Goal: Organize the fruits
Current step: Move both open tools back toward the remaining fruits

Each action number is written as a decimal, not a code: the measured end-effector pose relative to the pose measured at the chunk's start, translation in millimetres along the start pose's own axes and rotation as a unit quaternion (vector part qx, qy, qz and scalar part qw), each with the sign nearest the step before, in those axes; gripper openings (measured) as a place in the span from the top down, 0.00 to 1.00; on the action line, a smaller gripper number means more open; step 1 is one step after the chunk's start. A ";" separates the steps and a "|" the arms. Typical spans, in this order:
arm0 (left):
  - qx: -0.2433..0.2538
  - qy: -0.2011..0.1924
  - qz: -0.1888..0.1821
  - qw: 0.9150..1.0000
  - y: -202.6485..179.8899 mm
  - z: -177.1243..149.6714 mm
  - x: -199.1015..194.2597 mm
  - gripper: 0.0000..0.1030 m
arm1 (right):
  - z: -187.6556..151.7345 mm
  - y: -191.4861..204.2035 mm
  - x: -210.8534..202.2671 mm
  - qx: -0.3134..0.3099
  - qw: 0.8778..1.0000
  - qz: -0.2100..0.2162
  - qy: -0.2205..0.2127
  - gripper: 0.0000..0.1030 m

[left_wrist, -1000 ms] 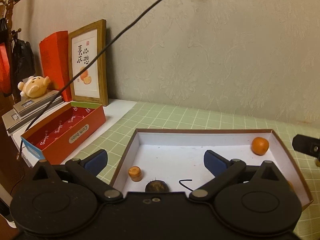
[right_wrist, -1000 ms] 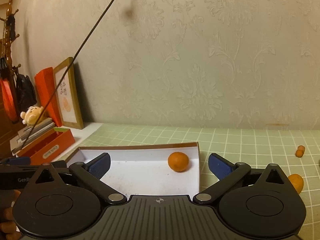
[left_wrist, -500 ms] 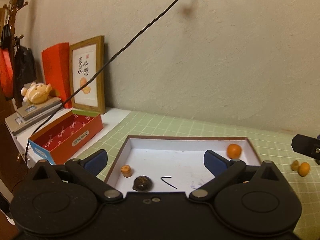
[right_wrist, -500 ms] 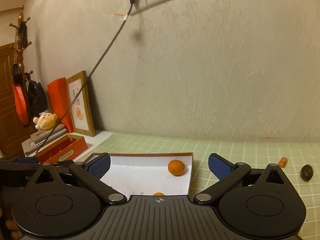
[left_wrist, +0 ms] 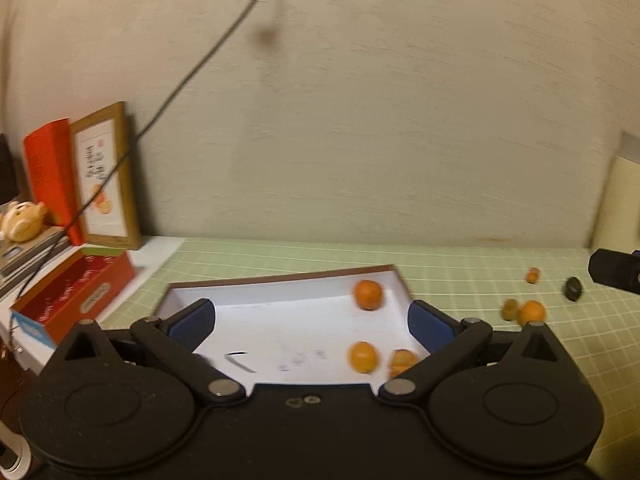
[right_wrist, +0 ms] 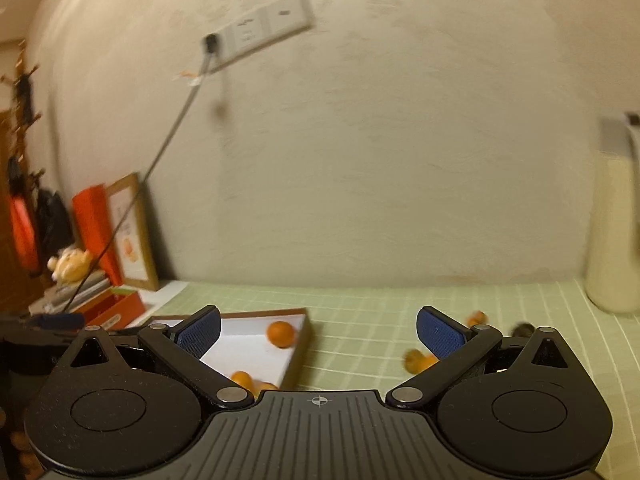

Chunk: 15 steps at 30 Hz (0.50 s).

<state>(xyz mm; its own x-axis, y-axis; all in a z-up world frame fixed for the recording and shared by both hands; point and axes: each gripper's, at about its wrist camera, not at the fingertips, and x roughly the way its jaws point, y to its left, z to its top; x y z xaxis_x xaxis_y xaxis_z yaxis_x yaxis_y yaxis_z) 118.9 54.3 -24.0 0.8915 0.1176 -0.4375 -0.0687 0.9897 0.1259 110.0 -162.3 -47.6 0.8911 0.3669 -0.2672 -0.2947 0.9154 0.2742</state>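
Since a second earlier both cameras had pulled back and swung right, revealing loose fruit on the green mat. The left gripper point(left_wrist: 311, 322) and right gripper point(right_wrist: 318, 333) hung level above the table, jaws spread wide and empty. Three oranges point(left_wrist: 368, 294) lay inside the white tray point(left_wrist: 280, 280); another orange point(left_wrist: 532, 312) waited outside. Centring its opening over that one before descending would suit the right gripper best.
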 end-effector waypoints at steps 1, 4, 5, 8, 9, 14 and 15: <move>0.005 -0.001 -0.007 1.000 -6.2 -0.2 0.9 0.06 | 0.0 -6.8 -3.3 0.007 1.000 -0.006 0.001 0.00; 0.020 -0.001 -0.027 0.999 -25.8 -1.3 4.5 0.06 | -0.4 -26.0 -14.1 0.018 0.999 -0.027 -0.001 0.00; 0.023 0.000 -0.034 0.999 -31.8 -2.0 6.2 0.06 | -1.4 -32.5 -18.7 0.020 0.999 -0.035 -0.003 0.00; 0.029 0.005 -0.055 0.998 -49.9 -2.7 13.5 0.06 | -2.8 -50.2 -26.7 0.037 0.998 -0.053 0.001 0.00; 0.032 0.006 -0.061 0.998 -56.4 -3.2 15.6 0.06 | -2.8 -55.6 -28.5 0.044 0.998 -0.055 0.002 0.00; 0.049 0.011 -0.088 0.995 -86.3 -6.5 26.4 0.06 | 0.1 -73.9 -34.9 0.039 0.994 -0.101 0.017 0.00; 0.051 0.013 -0.093 0.994 -91.5 -7.3 28.5 0.06 | 0.8 -77.4 -36.2 0.038 0.993 -0.113 0.019 0.00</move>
<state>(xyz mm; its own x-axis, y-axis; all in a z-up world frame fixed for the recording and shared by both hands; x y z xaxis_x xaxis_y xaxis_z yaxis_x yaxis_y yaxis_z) 147.3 -32.4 -54.6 0.8730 -0.0632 -0.4835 0.1428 0.9812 0.1295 100.8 -246.5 -58.5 0.9176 0.1599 -0.3638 -0.0600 0.9607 0.2711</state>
